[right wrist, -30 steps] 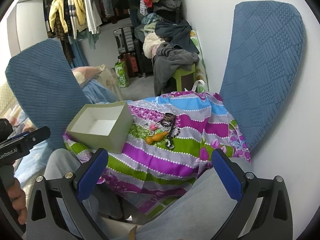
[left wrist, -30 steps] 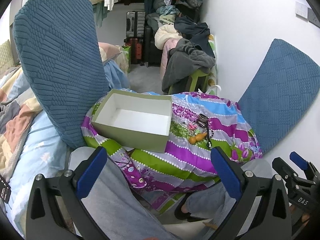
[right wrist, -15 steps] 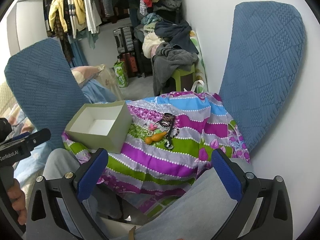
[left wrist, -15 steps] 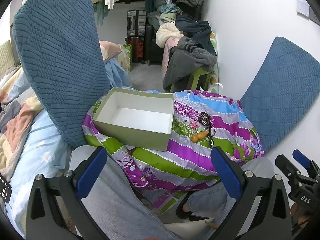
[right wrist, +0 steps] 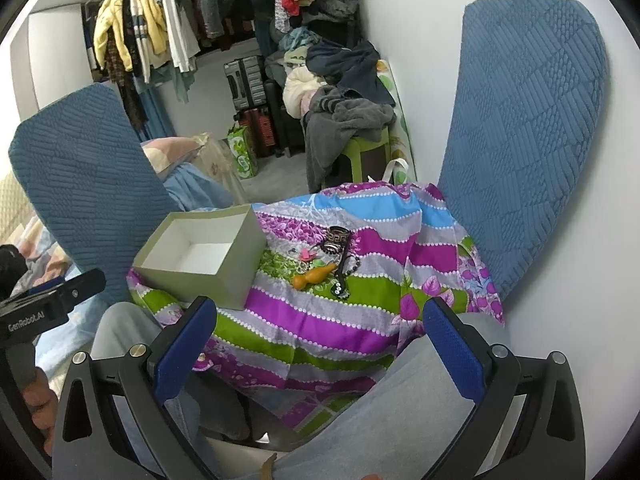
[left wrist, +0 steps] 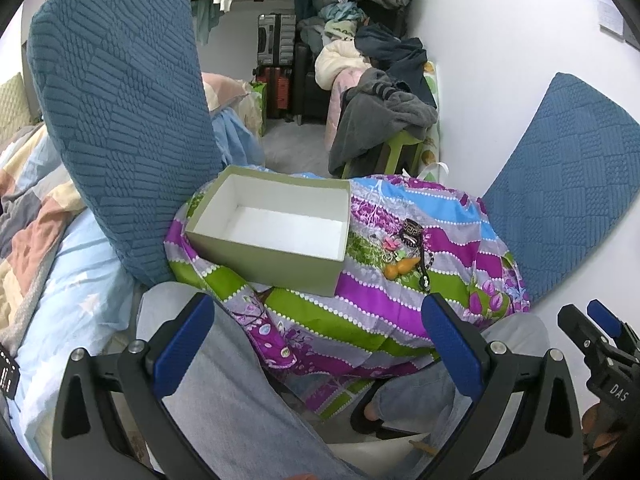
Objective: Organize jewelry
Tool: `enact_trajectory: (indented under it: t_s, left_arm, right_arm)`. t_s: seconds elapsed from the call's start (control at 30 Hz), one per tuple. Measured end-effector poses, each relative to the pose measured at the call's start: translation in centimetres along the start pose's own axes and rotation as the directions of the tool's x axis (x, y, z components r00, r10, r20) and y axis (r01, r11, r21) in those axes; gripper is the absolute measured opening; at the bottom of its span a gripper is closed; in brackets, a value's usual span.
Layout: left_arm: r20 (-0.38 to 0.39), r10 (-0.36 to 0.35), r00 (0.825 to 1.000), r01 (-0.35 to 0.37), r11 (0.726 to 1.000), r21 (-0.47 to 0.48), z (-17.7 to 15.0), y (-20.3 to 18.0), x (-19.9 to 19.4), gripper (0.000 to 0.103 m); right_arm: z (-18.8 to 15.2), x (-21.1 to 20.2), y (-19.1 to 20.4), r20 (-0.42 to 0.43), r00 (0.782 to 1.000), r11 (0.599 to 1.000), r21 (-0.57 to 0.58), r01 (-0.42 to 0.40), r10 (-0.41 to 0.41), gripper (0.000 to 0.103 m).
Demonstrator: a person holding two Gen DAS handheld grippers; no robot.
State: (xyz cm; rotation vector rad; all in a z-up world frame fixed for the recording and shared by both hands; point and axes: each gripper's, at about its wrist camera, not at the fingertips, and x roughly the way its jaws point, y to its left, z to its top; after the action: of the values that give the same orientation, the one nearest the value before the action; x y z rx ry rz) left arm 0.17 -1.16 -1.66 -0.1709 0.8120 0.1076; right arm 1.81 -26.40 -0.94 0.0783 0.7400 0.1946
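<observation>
An empty green box [left wrist: 276, 224] with a white inside sits on a bright striped floral cloth [left wrist: 360, 304]; it also shows in the right wrist view [right wrist: 200, 256]. To its right lies a small pile of jewelry [left wrist: 408, 248]: an orange gourd pendant [right wrist: 314, 276], a black patterned bangle [right wrist: 338, 239], a dark beaded string [right wrist: 344, 272] and a pink piece [right wrist: 307, 255]. My left gripper [left wrist: 316, 344] is open and empty, held back above a lap. My right gripper [right wrist: 318, 346] is open and empty, also short of the cloth.
Two blue quilted cushions [left wrist: 120, 100] [right wrist: 520, 128] stand left and right of the cloth. A white wall [right wrist: 420, 60] is on the right. A green stool with piled clothes [right wrist: 348, 120], suitcases [right wrist: 248, 80] and hanging clothes [right wrist: 152, 36] lie behind. Bedding [left wrist: 36, 220] is at left.
Both views have shifted slightly: the box and jewelry sit a little higher and nearer in the left wrist view. Both grippers stay open; nothing on the cloth has moved.
</observation>
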Motion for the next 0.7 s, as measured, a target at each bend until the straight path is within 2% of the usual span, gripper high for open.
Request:
enact_trajectory:
  t_s: [0.2,0.37,0.5,0.7]
  left_arm:
    - [-0.002,-0.004,1.0,0.004,1.0,-0.001,-0.1,0.0,0.2,0.103]
    - [-0.003,-0.013,1.0,0.013,1.0,0.005,0.0,0.0,0.4,0.103]
    - [-0.031,-0.012,0.999,0.013,0.999,0.037,0.6,-0.6,1.1,0.103]
    - [-0.041,-0.056,0.998,0.057,0.997,0.044,1.2,-1.2,2.3,0.103]
  right_arm:
    - [-0.1,0.2,-0.4,-0.006,1.0,1.0,0.013,0.004,-0.004,0.103]
    - [-0.2,0.7,-0.5,-0.007,1.0,1.0,0.016,-0.026,0.026,0.102]
    - [-0.1,1.6,-0.7,-0.017,0.998,0.998,0.021,-0.056,0.057,0.089]
    - [0.6,2.6,-1.3,-0.014,0.997,0.997,0.028,-0.073,0.074,0.076]
